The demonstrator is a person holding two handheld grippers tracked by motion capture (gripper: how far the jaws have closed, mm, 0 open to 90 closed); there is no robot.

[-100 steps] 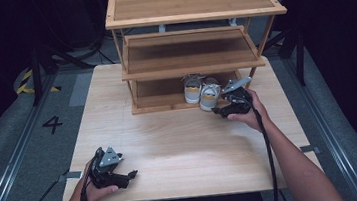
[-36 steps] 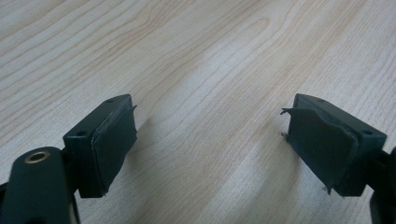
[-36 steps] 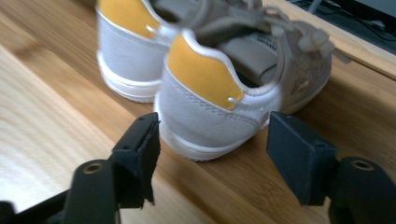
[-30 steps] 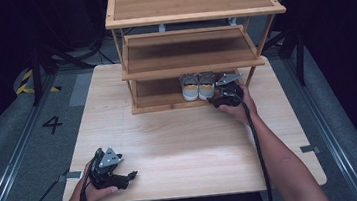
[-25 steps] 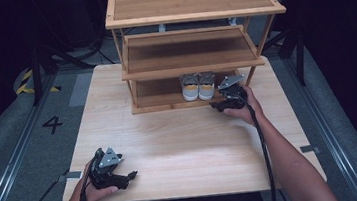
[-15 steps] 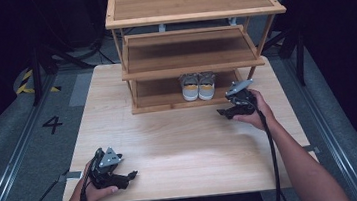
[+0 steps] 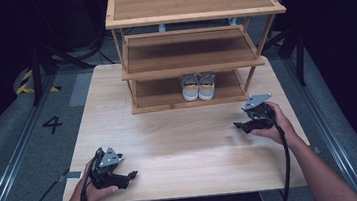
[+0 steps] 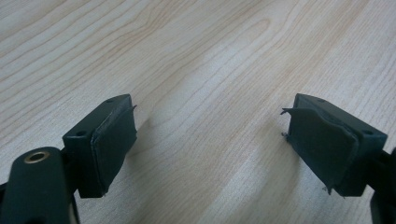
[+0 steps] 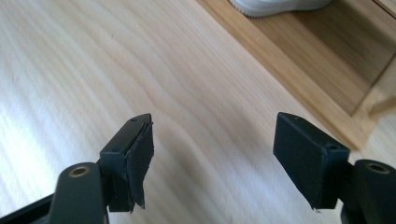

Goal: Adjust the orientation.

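Dark floor and rails surround our pale wooden table point(image 7: 186, 145), where a three-tier bamboo shoe rack point(image 7: 196, 53) stands at the far side. On its lowest shelf point(image 7: 156, 95) sits a pair of grey-and-white shoes point(image 7: 198, 86), side by side, heels toward us, a little right of the shelf's middle.

Our right gripper point(image 7: 242, 124) hovers over the table just in front of the rack's right end, apart from the shoes. In the right gripper view its fingers point(image 9: 133, 158) stand wide apart with nothing between them, bare table below, and the shelf edge and one white sole point(image 9: 275, 5) at the top. Our left gripper point(image 7: 130, 176) rests near the table's near-left edge, well away from the rack; in the left gripper view its fingers point(image 8: 109, 140) are likewise spread and empty over plain wood grain.

We judge the shoes placed and the step in hand to be clearing the right gripper from the rack. To do that well, we should draw the hand toward us and slightly upward, keeping the fingers parted so no pad catches the shelf lip or the rack's right post point(image 7: 252, 75). We should mind the trailing cable point(image 7: 286, 164) too, letting it follow along the forearm rather than sweep across the table. A low, level path risks clipping the shelf edge and nudging the pair askew. The left gripper can remain parked where it is.
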